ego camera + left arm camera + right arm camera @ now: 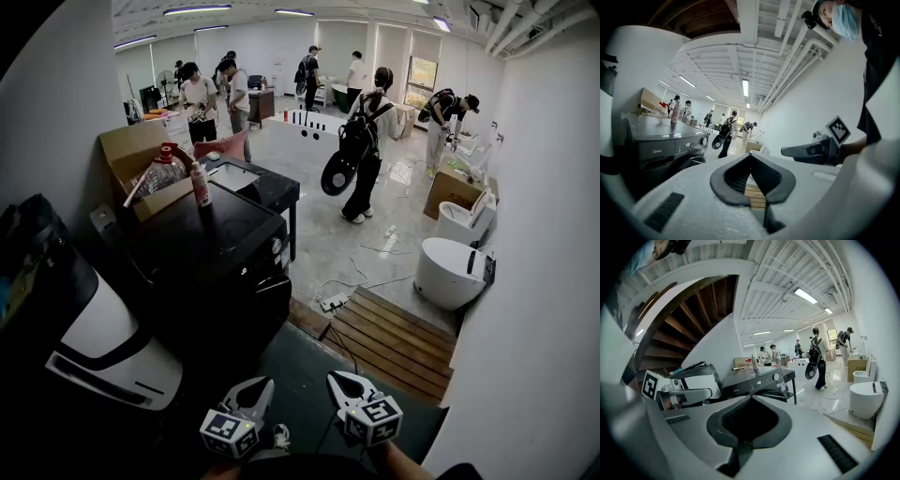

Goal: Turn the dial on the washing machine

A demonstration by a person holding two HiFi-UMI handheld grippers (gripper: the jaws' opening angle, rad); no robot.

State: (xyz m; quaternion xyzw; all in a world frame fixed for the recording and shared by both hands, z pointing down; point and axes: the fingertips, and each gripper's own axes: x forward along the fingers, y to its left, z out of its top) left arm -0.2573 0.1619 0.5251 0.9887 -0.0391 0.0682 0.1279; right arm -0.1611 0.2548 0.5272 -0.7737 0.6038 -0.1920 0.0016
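**Both grippers closed and empty, held apart from the washing machine**

The left gripper (255,389) and the right gripper (344,382) sit side by side at the near edge of the head view. Each has its jaws together, and nothing lies between them. The gripper views confirm this: the dark pads of each tool meet at the tip.

The dark washing machine (211,248) stands to the left, farther off and well apart from both tools. Its dial (277,247) is a pale round knob at the right end of the front control panel. Neither gripper touches it.

On the machine's top, at the far left, rest a cardboard box (131,150) and a bottle (201,185). Wooden decking (394,342) and a white toilet (448,272) lie to the right. A person with a backpack (364,155) stands farther off.
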